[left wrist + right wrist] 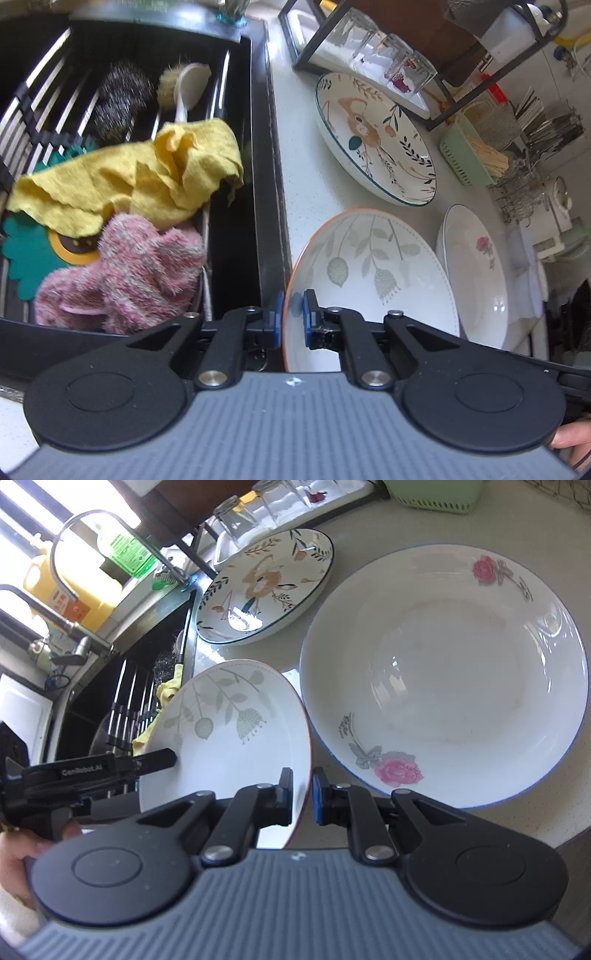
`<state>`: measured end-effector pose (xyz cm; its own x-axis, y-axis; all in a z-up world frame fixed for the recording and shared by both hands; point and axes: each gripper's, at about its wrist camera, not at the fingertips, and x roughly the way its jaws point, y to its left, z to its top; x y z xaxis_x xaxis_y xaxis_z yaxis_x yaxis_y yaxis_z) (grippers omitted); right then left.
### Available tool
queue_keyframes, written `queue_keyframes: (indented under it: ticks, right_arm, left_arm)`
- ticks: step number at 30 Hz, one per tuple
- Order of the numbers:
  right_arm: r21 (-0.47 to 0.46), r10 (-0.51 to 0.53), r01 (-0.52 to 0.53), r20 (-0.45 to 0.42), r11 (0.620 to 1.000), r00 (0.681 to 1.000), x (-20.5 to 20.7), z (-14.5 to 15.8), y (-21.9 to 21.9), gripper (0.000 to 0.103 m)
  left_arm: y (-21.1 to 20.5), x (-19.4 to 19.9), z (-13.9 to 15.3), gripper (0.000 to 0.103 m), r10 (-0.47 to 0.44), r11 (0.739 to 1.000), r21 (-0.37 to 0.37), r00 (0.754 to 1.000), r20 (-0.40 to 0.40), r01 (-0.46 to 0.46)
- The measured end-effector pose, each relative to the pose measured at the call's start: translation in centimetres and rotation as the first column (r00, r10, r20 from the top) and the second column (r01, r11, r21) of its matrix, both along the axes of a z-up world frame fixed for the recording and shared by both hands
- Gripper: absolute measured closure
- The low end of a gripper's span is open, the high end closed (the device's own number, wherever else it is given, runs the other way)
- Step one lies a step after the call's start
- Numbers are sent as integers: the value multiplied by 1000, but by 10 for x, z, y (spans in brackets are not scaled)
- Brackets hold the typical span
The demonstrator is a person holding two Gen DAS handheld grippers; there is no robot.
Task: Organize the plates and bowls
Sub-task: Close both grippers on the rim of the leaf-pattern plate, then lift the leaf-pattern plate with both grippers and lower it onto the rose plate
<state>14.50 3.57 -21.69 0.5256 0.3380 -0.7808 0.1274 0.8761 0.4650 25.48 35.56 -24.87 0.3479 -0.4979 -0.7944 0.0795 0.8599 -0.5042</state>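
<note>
Both claws grip one dish. Left claw [293, 317] is pinched on the left rim of the leaf-patterned bowl [369, 280], one blue pad outside the orange edge and one inside. Right claw [302, 794] is closed on the opposite rim of the same leaf-patterned bowl [236, 746], its pads [317, 797] straddling the thin wall. Held between the two, the bowl is tilted and sits just beside the black sink [258, 184], over the pale desk [306, 177]. Close to its right lies the rose-printed bowl [443, 675], flat on the desk; whether the two rims touch is unclear. Farther back rests the bear-painted plate [373, 136] with a dark rim, near the foot of a black wire rack [439, 92] that carries upturned glasses [406, 70]. Inside the sink, a yellow cloth [147, 177] and a pink fuzzy cloth [125, 277] lie on a slatted rack, with a scrub brush [184, 88] behind them.
</note>
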Motion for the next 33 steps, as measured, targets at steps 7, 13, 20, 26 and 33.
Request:
queue_keyframes:
  ticks: [7, 13, 20, 26, 33]
  right_arm:
    - [-1, -8, 8, -6, 1000, 1000, 5, 1, 1, 89]
    - [22, 1, -1, -9, 1000, 1000, 5, 7, 0, 89]
    - [23, 29, -28, -22, 999, 999, 10, 18, 1, 89]
    - [29, 64, -64, -15, 998, 998, 12, 42, -6, 89]
    - [73, 83, -85, 35, 994, 996, 12, 74, -25, 89]
  left_arm:
    - [-2, 7, 0, 90, -26, 1000, 7, 1000, -15, 26]
    - [5, 5, 1, 90, -27, 1000, -6, 999, -38, 26]
    - [7, 1, 10, 90, -6, 1000, -28, 998, -61, 4]
    - [4, -4, 31, 90, 29, 998, -51, 997, -72, -33]
    - [-9, -7, 66, 90, 62, 996, -58, 998, -18, -63]
